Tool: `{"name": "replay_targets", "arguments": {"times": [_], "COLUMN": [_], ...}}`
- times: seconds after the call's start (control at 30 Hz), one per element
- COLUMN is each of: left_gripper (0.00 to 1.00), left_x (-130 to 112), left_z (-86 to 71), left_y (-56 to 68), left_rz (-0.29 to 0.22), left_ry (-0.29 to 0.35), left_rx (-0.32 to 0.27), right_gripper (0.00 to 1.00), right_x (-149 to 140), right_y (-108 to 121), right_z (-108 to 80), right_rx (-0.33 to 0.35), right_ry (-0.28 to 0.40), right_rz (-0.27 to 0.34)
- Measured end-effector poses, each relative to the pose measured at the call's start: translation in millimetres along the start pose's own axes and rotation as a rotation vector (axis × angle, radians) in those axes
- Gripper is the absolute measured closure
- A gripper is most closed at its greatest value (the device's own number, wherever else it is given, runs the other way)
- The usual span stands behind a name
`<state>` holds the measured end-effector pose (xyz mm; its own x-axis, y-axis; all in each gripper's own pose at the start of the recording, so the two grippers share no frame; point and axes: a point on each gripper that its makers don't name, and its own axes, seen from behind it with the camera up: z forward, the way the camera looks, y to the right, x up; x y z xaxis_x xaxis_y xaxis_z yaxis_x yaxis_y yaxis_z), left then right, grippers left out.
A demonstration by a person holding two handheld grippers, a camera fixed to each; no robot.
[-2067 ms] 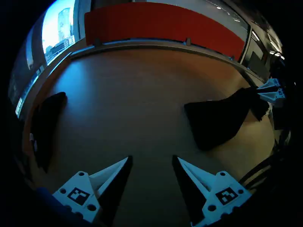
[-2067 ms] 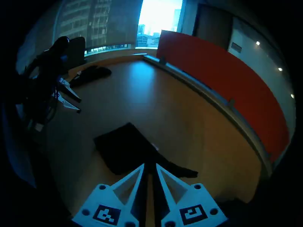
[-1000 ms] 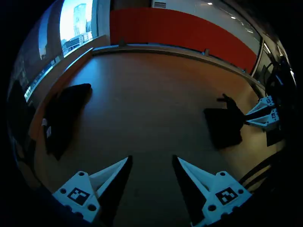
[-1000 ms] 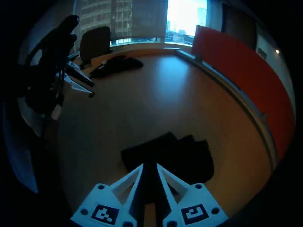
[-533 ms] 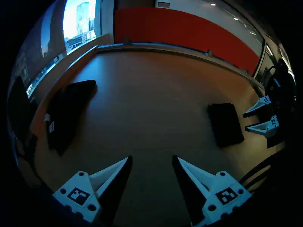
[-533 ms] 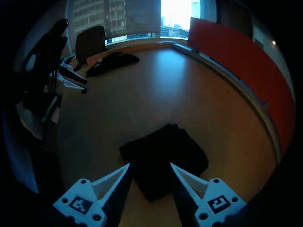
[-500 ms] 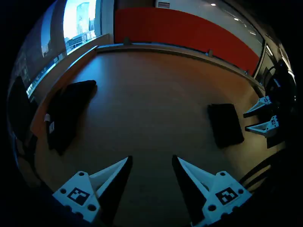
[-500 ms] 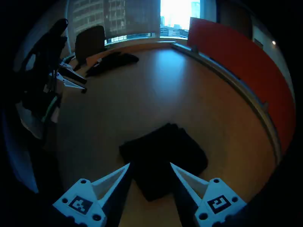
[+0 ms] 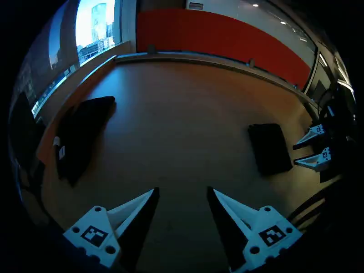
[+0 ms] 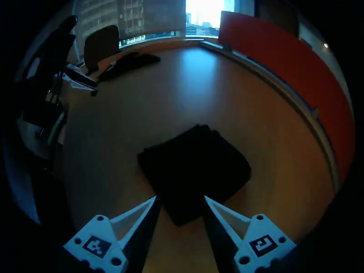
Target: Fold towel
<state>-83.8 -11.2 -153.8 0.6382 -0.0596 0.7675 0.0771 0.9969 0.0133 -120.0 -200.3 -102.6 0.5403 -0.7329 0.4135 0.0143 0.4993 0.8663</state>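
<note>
A dark towel lies folded into a flat rectangle on the wooden table, just ahead of my right gripper, which is open and holds nothing. In the left gripper view the same towel rests at the right, with the right gripper beside it, apart from the cloth. My left gripper is open over bare table, far from the towel. It appears in the right gripper view as the left gripper at the far left.
A second dark bundle of cloth lies near the table's left edge, by the window; in the right gripper view this cloth is far back. A red partition runs along the table's far edge. A chair stands behind.
My right gripper let go of the towel and opened, leaving it folded flat. Since then it has drawn back a little from the cloth. The left gripper has stayed open and nearly still.
</note>
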Motion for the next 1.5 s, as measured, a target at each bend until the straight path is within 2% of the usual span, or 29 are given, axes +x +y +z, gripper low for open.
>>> {"name": "replay_targets", "arguments": {"times": [0.37, 0.63, 0.87, 1.07, 1.5], "left_gripper": [0.23, 0.23, 0.23, 0.23, 0.23], "left_x": [-2.5, -4.2, -4.9, -6.5, -8.4], "left_z": [-1.5, -2.0, -2.5, -3.2, -4.5], "left_y": [2.6, 2.7, 1.7, 1.5, 0.6], "left_rz": [0.002, 0.002, 0.001, -0.003, -0.002], "left_ry": [0.0, -0.001, -0.001, -0.001, -0.003], "left_rx": [-0.003, -0.005, -0.004, -0.005, -0.003], "right_gripper": [0.38, 0.39, 0.53, 0.53, 0.72], "right_x": [-36.1, -46.0, -55.6, -60.2, -59.9], "right_y": [-1.4, -1.9, -1.5, -2.8, -1.2], "right_z": [3.5, 5.1, 9.5, 13.9, 21.2], "right_rx": [-0.015, -0.02, -0.027, -0.028, -0.041], "right_ry": [-0.057, -0.073, -0.091, -0.099, -0.085], "right_rz": [0.028, 0.04, 0.05, 0.063, 0.11]}}
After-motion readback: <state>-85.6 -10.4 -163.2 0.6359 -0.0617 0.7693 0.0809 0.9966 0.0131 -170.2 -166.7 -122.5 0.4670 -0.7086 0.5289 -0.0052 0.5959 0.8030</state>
